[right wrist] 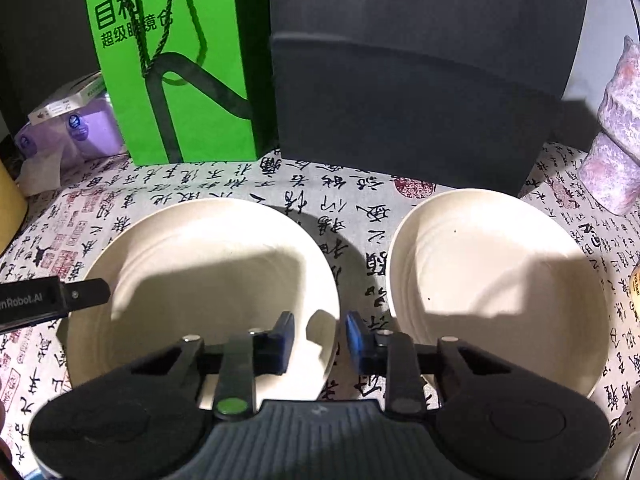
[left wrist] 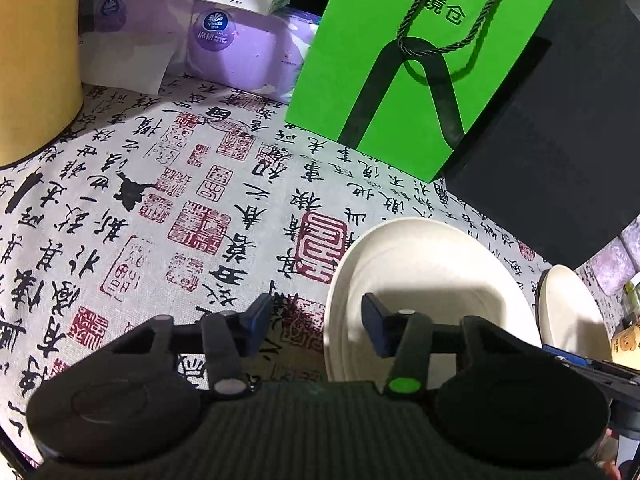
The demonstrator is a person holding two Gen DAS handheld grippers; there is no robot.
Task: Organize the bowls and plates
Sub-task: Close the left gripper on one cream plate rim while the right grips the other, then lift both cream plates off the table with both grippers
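Both grippers straddle opposite rims of the same near-left plate, neither clamped yet.

- Right gripper: jaws narrow, one pad inside the plate's right rim, the other outside over the cloth. Gap visible at the pads – can't call it a grip.
- Left gripper: jaws mid-width, straddling the left rim, one pad over cloth, one over the plate. Not pressing.

Risks:
- Thin rim, shallow bite – plate tips or slips out if lifted from one edge.
- Uneven pull from the two sides could flex or twist the plate.
- Outer pad may pinch cloth and drag it.
- Second plate sits just right – a swing right could knock it.
- Farther back: green bag and dark box are upright – a high, far lift could topple the bag.
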